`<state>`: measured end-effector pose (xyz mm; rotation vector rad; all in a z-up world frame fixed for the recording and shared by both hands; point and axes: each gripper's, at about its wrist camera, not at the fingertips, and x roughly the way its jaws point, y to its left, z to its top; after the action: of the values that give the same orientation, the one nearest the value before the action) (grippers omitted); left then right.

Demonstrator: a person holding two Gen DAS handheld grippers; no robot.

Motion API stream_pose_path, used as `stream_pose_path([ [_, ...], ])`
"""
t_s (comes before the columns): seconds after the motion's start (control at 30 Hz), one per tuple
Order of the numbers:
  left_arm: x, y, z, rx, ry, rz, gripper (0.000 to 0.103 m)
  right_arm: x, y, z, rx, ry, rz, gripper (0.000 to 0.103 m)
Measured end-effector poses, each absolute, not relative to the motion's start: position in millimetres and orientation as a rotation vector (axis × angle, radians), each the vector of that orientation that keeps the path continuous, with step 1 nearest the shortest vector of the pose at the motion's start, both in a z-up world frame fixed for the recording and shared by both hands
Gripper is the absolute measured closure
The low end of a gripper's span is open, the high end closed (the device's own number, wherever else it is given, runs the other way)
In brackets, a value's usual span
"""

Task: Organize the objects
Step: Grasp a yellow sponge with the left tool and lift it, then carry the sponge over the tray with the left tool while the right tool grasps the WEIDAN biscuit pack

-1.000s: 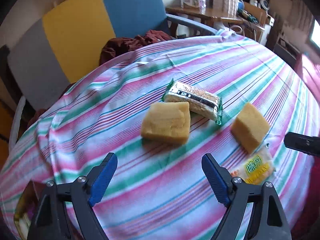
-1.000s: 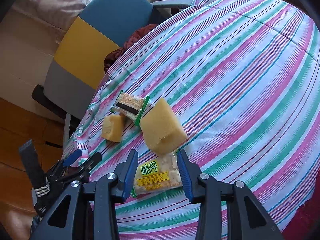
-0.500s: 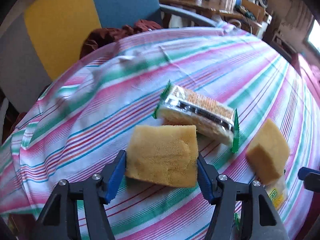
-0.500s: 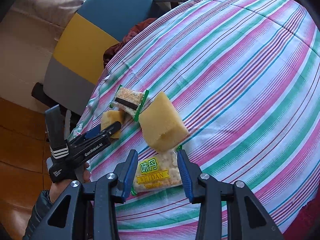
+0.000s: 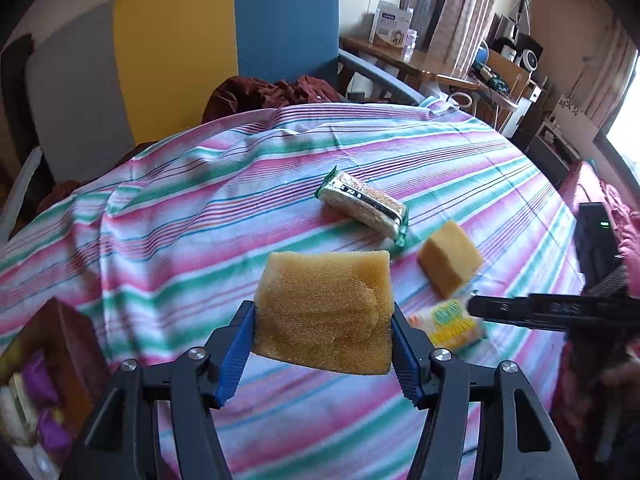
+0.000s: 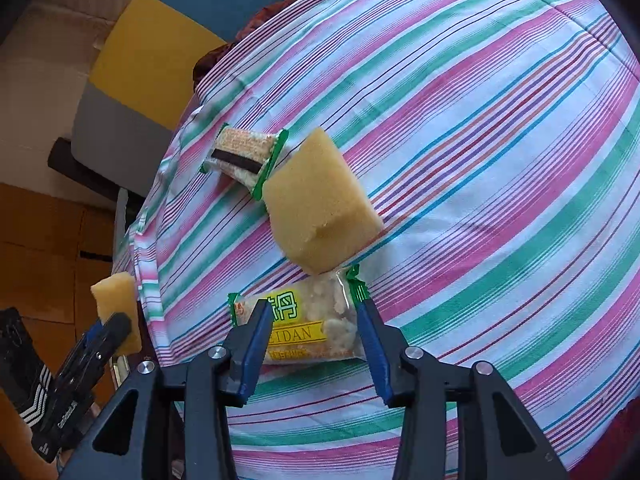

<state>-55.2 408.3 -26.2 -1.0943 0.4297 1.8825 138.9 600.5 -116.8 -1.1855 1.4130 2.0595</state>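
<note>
While the left tongs (image 5: pixel 323 340) are squeezing a sponge (image 5: pixel 324 312) above the striped cloth (image 5: pixel 200 216), the right tongs (image 6: pixel 314 344) are opening around a yellow snack packet (image 6: pixel 308 320).

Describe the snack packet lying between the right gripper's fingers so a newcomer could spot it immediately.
On the striped tablecloth, near its front edge, the yellow-labelled cracker packet lies just below the big sponge block. Unlike the green-edged wafer packet farther back, it has a yellow band and green characters.
</note>
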Motion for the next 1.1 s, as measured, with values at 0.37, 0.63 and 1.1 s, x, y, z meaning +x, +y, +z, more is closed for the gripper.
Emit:
stream_pose_path([
  [0.37, -28.2, 299.1, 10.5, -1.070, 0.272, 1.959, 0.039, 96.1, 515.3, -103.0, -1.627, 1.206, 2.349, 0.054],
  [0.63, -25.6, 200.2, 11.4, -1.087, 0.153, 2.087, 0.039, 81.7, 511.2, -69.2, -1.484, 0.607, 2.365, 0.053],
  [1.1, -28.0, 46.4, -5.5, -1.209, -0.100, 2.326, 0.039, 20.0, 507.3, -100.9, -1.626, 0.398, 2.337, 0.052],
])
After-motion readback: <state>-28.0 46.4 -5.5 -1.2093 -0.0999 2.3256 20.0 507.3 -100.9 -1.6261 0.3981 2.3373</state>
